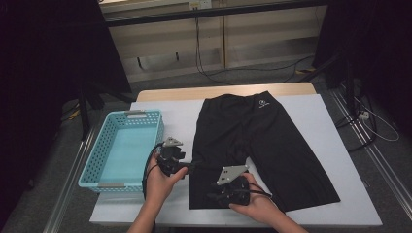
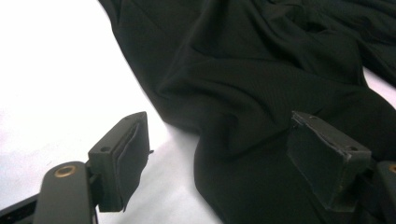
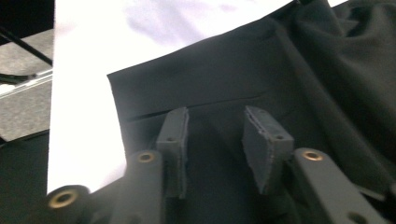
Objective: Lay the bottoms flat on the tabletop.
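Black shorts [image 1: 262, 141] lie flat on the white-covered table [image 1: 311, 116], waistband at the far side, legs toward me. My left gripper [image 1: 192, 166] sits at the left edge of the left leg. In the left gripper view its jaws stand wide apart [image 2: 219, 158], with the folded edge of the shorts [image 2: 261, 93] lying between them and neither pad pressing on it. My right gripper [image 1: 211, 196] rests low over the left leg's hem, pointing left. In the right gripper view its jaws [image 3: 215, 140] stand apart above the shorts [image 3: 261, 70], near the hem corner, with nothing pinched.
A light blue perforated basket [image 1: 92, 160] stands empty at the table's left side, close to my left hand. Bare white cover lies between basket and shorts and to the right of the shorts. Dark stands and cables surround the table.
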A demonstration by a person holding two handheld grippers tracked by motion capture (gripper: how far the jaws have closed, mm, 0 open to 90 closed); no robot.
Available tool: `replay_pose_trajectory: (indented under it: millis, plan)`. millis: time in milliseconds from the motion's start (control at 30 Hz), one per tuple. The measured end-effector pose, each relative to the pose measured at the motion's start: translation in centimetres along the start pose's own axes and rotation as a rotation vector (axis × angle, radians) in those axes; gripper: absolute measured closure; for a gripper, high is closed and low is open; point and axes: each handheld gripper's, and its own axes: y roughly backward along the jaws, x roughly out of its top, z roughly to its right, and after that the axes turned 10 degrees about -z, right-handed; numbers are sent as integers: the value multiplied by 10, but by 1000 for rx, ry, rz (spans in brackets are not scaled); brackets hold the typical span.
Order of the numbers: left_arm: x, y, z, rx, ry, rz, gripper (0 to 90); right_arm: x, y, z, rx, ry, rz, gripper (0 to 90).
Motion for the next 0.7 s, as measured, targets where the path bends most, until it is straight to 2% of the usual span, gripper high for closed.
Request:
replay_pose_trajectory:
  millis: [133,233,300,367,533,633,700]
  plan:
    - [0,-1,0,6,-2,0,220,0,0,1,-20,-19,1,760]
    - [0,-1,1,11,-3,1,221,0,0,1,-16,-14,-2,805]
    - [0,-1,0,14,-6,-2,222,1,-1,1,6,-6,-3,894]
    - [0,0,-1,16,-7,-3,222,2,-1,1,12,4,-8,894]
    - [0,1,-2,12,0,4,223,2,-1,5,42,-33,-11,900]
    - [0,0,-2,12,2,3,224,3,1,3,47,-33,-19,900]
    - [0,1,-3,13,1,3,224,3,2,-1,69,-24,-27,900]
